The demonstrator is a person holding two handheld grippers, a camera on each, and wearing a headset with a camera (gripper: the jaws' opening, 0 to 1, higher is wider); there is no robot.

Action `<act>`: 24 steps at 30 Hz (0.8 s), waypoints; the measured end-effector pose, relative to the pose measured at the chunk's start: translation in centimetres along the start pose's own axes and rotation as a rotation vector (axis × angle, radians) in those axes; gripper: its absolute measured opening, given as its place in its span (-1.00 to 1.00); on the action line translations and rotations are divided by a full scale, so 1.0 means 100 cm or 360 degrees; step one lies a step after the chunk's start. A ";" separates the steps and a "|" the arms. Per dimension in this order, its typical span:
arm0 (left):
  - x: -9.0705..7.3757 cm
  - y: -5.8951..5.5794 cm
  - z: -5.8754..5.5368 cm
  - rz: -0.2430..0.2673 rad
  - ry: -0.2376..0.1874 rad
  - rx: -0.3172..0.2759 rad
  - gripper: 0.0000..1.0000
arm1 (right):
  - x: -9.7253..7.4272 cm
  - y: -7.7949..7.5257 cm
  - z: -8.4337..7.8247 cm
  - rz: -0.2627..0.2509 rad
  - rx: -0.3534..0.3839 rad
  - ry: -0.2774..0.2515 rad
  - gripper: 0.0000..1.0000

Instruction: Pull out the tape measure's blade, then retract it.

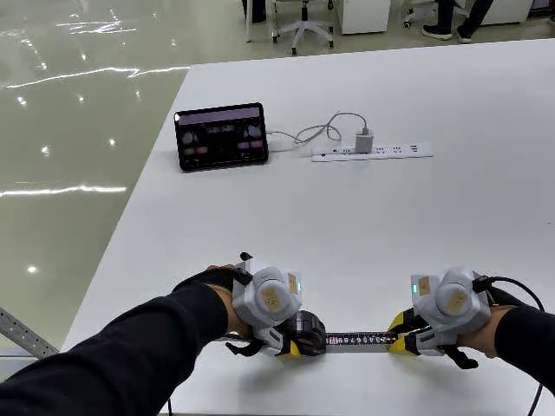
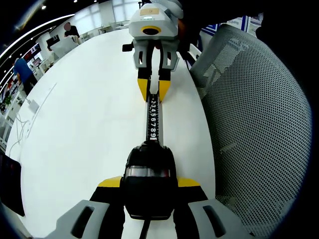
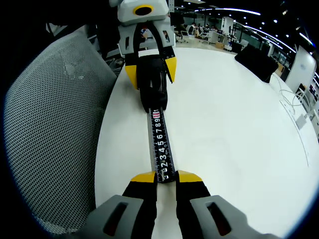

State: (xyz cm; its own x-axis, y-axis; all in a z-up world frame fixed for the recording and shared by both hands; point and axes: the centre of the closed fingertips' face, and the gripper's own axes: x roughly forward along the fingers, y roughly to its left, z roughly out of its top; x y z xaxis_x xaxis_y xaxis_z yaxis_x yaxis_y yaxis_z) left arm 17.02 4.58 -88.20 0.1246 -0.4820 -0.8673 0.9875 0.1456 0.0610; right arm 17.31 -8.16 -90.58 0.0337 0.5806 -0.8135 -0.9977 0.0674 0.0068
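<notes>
**Two grips on one tape measure (image 1: 305,333), blade (image 1: 360,338) partly out**

Both ends of the tool are held at the near edge of the white desk (image 1: 390,225). The left claw (image 2: 149,182) is clamped on the tape measure's black case, one yellow-tipped finger on each side of it. The right claw (image 3: 166,176) is pinched together on the free end of the blade, at the lowest printed numbers.

Between the two claws the blade runs straight and flat, low over the desk top. Its face is turned up, so the digits one to nine can be read, with a red mark where it meets the case mouth. The claws face each other along the blade and stand apart, with a short stretch of blade between them.

Farther back on the desk, well away from the work, a tablet (image 1: 221,135) lies with its screen lit. To its right is a white power strip (image 1: 373,152) with a charger (image 1: 364,140) plugged in and a cable (image 1: 316,132) looping towards the tablet.

A grey mesh chair back (image 2: 254,99) stands just off the near edge of the desk, beside the line of the blade.
</notes>
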 end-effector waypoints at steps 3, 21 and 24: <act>0.000 0.000 0.000 0.0002 0.0000 0.0002 -0.33 | -0.001 0.000 -0.001 0.0000 0.0001 0.0000 -0.83; 0.000 0.000 0.000 0.0007 0.0002 0.0000 -0.33 | -0.008 -0.002 -0.009 -0.0013 0.0035 -0.0006 -0.83; 0.000 0.000 -0.001 0.0007 0.0004 0.0002 -0.33 | -0.009 -0.002 -0.009 -0.0012 0.0032 -0.0001 -0.83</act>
State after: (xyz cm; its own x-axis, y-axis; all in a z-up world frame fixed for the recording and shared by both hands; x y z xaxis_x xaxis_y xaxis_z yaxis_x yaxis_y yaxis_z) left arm 17.03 4.62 -88.27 0.1287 -0.4791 -0.8683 0.9870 0.1467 0.0654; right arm 17.38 -9.45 -90.37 0.0415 0.5803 -0.8134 -0.9960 0.0884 0.0123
